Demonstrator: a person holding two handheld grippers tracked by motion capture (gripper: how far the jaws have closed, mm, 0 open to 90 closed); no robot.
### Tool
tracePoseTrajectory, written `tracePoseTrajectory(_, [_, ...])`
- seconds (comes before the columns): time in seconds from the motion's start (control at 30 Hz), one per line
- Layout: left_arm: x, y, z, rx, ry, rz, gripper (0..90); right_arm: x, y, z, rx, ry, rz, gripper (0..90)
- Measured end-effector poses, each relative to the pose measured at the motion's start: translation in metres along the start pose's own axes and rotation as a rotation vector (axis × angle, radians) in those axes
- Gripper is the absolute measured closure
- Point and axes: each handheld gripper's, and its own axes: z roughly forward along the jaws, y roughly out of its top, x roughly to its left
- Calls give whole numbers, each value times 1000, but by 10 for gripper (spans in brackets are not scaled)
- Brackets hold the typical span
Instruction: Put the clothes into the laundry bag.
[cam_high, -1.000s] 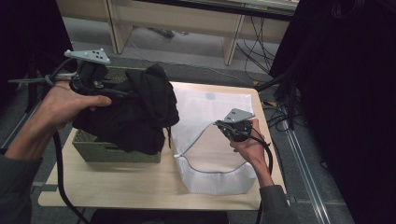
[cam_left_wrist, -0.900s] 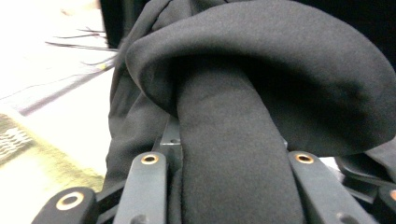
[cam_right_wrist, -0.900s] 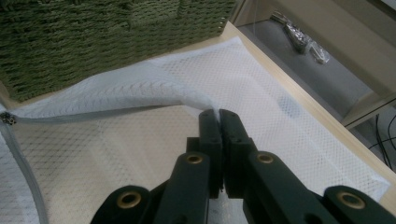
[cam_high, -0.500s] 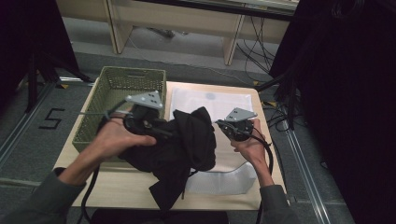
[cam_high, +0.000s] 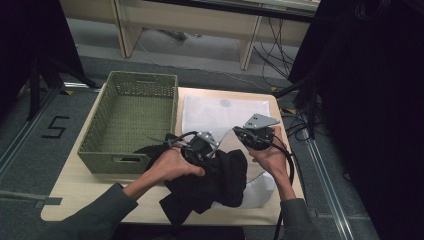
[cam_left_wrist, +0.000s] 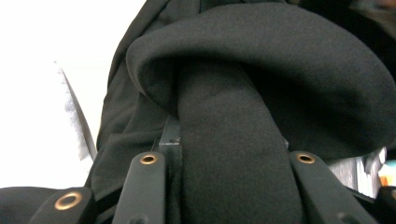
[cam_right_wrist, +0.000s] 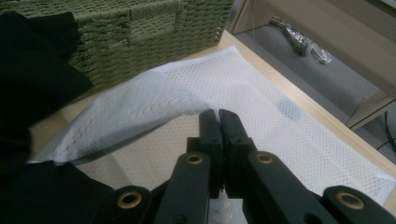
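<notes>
A black garment (cam_high: 210, 185) lies bunched at the table's front, partly over the mouth of a white mesh bag (cam_high: 220, 112). My left gripper (cam_high: 200, 147) is shut on a thick fold of that garment (cam_left_wrist: 261, 70), which runs up between its jaws. My right gripper (cam_high: 245, 135) sits just to the right, shut on the lifted upper edge of the mesh bag (cam_right_wrist: 140, 102), holding the mouth open. In the right gripper view the jaws (cam_right_wrist: 218, 116) meet at the mesh edge, and the garment (cam_right_wrist: 32, 70) is at the left.
A green woven basket (cam_high: 142, 76) stands empty on the table's left half, close behind the left hand. The wooden table's front edge (cam_high: 85, 200) is bare at the left. Cables trail off the table's right side.
My left gripper has carried the black garment from over the basket rightward and down to the mesh bag's mouth. The right gripper has stayed in place, holding the bag's edge.
</notes>
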Motion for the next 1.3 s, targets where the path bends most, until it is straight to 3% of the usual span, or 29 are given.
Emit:
tracePoseTrajectory(0.07, [9, 2, 14, -15, 9, -47, 631, 1, 1, 0, -6, -1, -10, 899])
tracePoseTrajectory(0.1, [16, 4, 25, -5, 41, -68, 625, 3, 3, -1, -5, -2, -6, 898])
tracePoseTrajectory(0.13, [16, 4, 25, -5, 41, -68, 618, 3, 3, -1, -5, -2, -6, 898])
tracePoseTrajectory(0.17, [19, 4, 29, -5, 67, -69, 618, 4, 3, -1, 1, 5, -15, 899])
tracePoseTrajectory(0.2, [23, 2, 36, -18, 87, -87, 613, 4, 4, -1, -3, 8, -17, 899])
tracePoseTrajectory(0.27, [32, -4, 51, 4, 104, -95, 587, 4, 3, 0, -6, 6, -34, 899])
tracePoseTrajectory(0.3, [34, -10, 62, 8, 124, -116, 570, 6, 3, 0, 8, 5, -9, 899])
tracePoseTrajectory(0.37, [41, -23, 84, 39, 177, -84, 530, 9, 0, 3, 14, 17, -17, 898])
tracePoseTrajectory(0.4, [41, -27, 89, 31, 175, -104, 504, 10, -1, 4, 32, 12, -14, 899])
tracePoseTrajectory(0.47, [42, -29, 92, 9, 173, -118, 444, 10, -1, 5, 29, 18, -12, 899])
tracePoseTrajectory(0.5, [40, -27, 89, 0, 177, -89, 399, 9, -2, 6, 24, 20, -31, 899])
tracePoseTrajectory(0.53, [40, -27, 89, 0, 177, -89, 345, 9, -2, 6, 24, 20, -31, 899])
tracePoseTrajectory(0.57, [33, -23, 77, -16, 176, -66, 307, 8, -3, 5, 22, 21, -13, 899])
tracePoseTrajectory(0.6, [33, -23, 77, -16, 176, -66, 275, 8, -3, 5, 22, 21, -13, 899])
tracePoseTrajectory(0.63, [26, -17, 62, -26, 175, -55, 255, 8, -3, 4, 20, 22, -12, 898])
tracePoseTrajectory(0.67, [26, -17, 62, -26, 175, -55, 260, 8, -3, 4, 20, 22, -12, 898])
tracePoseTrajectory(0.73, [21, -12, 41, -55, 165, -22, 268, 7, -3, 3, 16, 26, -17, 898])
tracePoseTrajectory(0.83, [17, -10, 13, -119, 163, -47, 239, 7, -3, 2, 15, 23, -10, 898])
tracePoseTrajectory(0.87, [18, -11, -3, -111, 178, -37, 239, 7, -3, 2, 15, 23, -10, 898])
tracePoseTrajectory(0.9, [22, -15, -28, -120, 239, -18, 235, 7, -2, 2, 11, 23, -14, 898])
tracePoseTrajectory(0.93, [22, -15, -28, -120, 239, -18, 235, 6, -2, 2, 12, 16, -2, 898])
tracePoseTrajectory(1.0, [29, -22, -49, -140, 276, -50, 237, 6, -3, 2, 12, 14, -2, 898])
tracePoseTrajectory(1.03, [42, -33, -73, -167, 321, -100, 242, 6, -2, 1, 11, 4, -12, 898])
tracePoseTrajectory(1.1, [47, -38, -82, -176, 341, -118, 249, 7, -2, 1, 13, 15, 0, 898])
tracePoseTrajectory(1.17, [60, -54, -96, -196, 362, -189, 277, 6, -2, 2, 14, 13, -6, 898])
tracePoseTrajectory(1.27, [68, -64, -97, -194, 357, -220, 308, 6, -2, 3, 15, 19, -20, 898])
tracePoseTrajectory(1.3, [74, -72, -91, -187, 336, -252, 343, 7, -2, 3, 24, 20, -3, 898])
